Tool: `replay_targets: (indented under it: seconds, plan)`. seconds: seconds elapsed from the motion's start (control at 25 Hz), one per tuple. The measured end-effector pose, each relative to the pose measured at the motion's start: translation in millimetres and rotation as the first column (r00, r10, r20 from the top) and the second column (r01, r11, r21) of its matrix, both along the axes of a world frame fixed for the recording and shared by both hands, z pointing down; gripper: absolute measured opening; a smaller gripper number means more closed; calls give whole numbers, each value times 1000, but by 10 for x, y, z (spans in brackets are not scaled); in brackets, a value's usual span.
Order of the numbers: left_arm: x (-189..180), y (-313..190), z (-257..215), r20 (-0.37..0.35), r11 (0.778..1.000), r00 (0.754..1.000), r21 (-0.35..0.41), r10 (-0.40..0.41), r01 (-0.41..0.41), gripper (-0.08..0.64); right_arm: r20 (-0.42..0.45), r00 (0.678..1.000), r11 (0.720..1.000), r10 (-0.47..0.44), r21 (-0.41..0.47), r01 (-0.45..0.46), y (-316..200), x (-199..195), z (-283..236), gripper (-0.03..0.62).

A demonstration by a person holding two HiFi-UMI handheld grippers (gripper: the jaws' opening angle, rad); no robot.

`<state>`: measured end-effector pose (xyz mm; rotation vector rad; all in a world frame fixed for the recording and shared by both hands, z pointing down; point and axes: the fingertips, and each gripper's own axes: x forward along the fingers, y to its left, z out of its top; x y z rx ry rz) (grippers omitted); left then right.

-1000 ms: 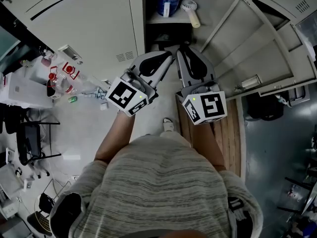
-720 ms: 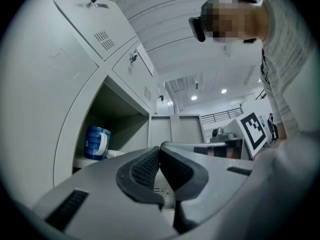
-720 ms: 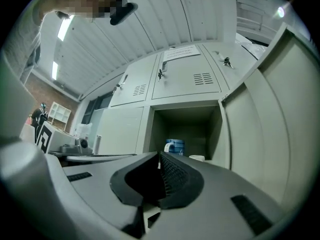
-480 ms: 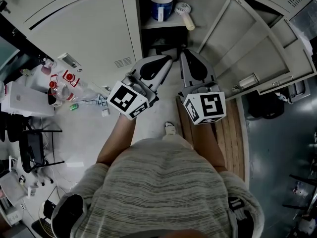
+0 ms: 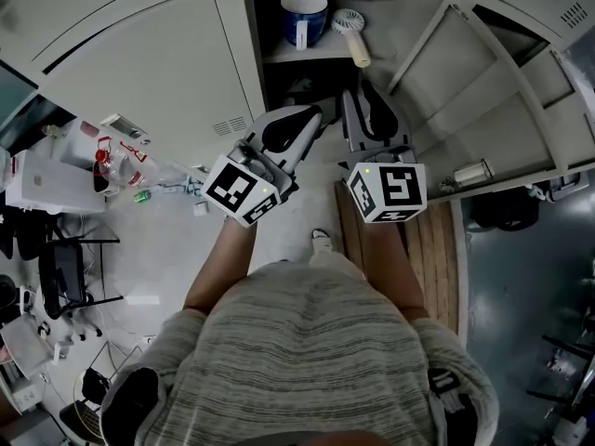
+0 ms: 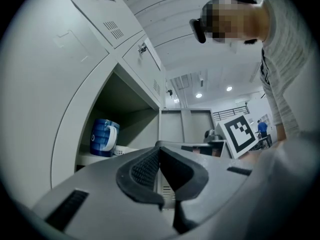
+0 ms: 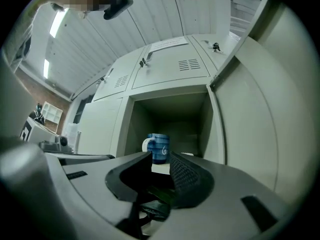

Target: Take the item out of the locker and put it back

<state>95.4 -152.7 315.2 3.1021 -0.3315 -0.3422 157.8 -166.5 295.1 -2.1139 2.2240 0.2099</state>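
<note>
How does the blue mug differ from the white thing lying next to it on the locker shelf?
The blue mug stands upright, mouth up; the white handled item lies flat. The mug is the bulkier, blue with a white handle; the item is slimmer, with a round white head and cream handle. Both share the same locker shelf, side by side.
</note>
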Motion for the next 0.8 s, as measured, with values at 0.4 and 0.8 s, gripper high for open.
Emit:
replay_targets:
  seconds: [0.4,0.8]
  plan:
    - [179,-158,51,17,1000,1000,-7,-12,13,8,1,998,998,63,-28,-63,-361,319,93,176]
    - [284,-301,80,37,1000,999,-8,-29,29,8,55,996,995,76,-73,-72,-687,525,250,176]
